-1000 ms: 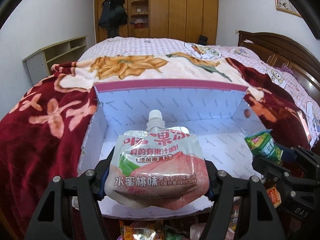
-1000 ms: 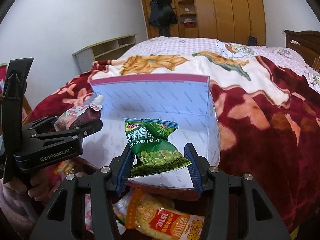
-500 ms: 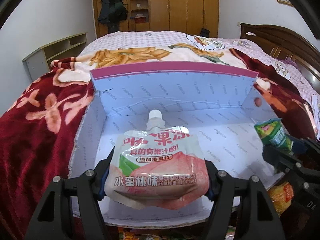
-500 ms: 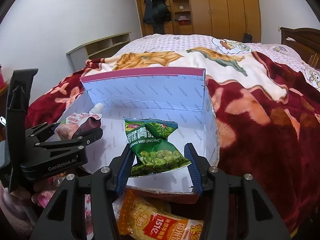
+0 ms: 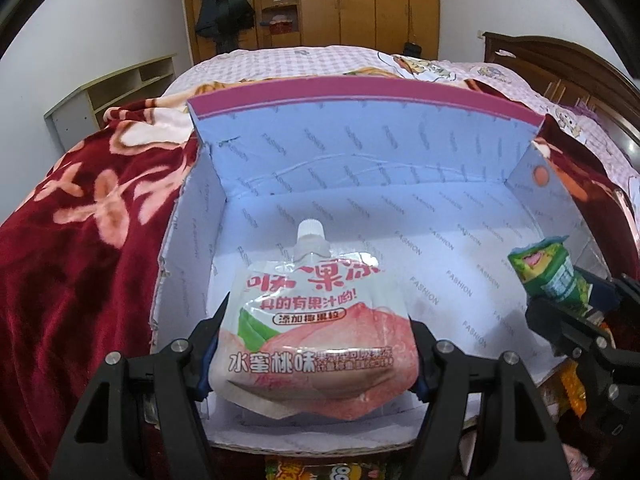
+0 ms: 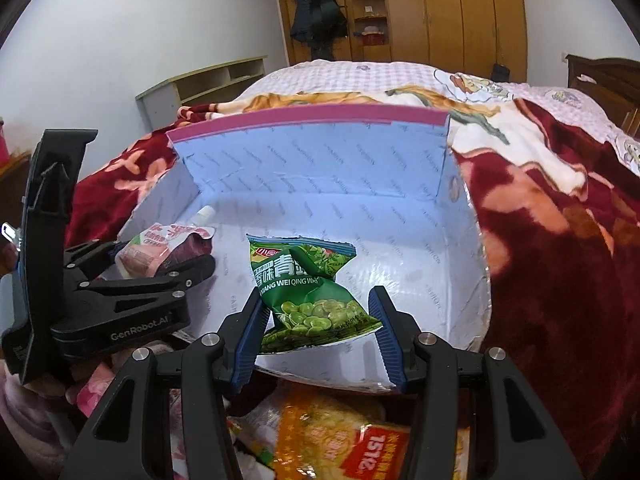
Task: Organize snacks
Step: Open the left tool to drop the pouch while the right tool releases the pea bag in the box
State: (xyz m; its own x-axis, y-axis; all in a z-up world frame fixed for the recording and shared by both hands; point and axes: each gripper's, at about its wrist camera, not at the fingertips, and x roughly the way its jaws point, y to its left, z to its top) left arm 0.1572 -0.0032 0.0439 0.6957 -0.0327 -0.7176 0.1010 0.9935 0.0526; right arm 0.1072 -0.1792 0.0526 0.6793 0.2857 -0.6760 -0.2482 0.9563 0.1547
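My left gripper (image 5: 314, 354) is shut on a white and pink peach jelly pouch (image 5: 316, 328) with a white cap, held over the near left part of a pale blue box (image 5: 360, 168). My right gripper (image 6: 316, 328) is shut on a green bag of peas (image 6: 310, 296), held over the box's (image 6: 320, 160) near right part. In the left wrist view the right gripper (image 5: 576, 312) with the green bag (image 5: 548, 272) shows at the right. The right wrist view has the left gripper (image 6: 160, 264) with the pouch (image 6: 160, 246) at the left.
The box has a magenta-edged raised flap (image 5: 360, 96) at the back and lies on a red flowered blanket (image 5: 80, 216) on a bed. More snack packets (image 6: 360, 436) lie below the box's near edge. A wardrobe (image 5: 360, 4) and a low shelf (image 5: 116, 92) stand beyond.
Both grippers have sunk and moved forward over the box, each keeping its snack. The box now fills more of both views.
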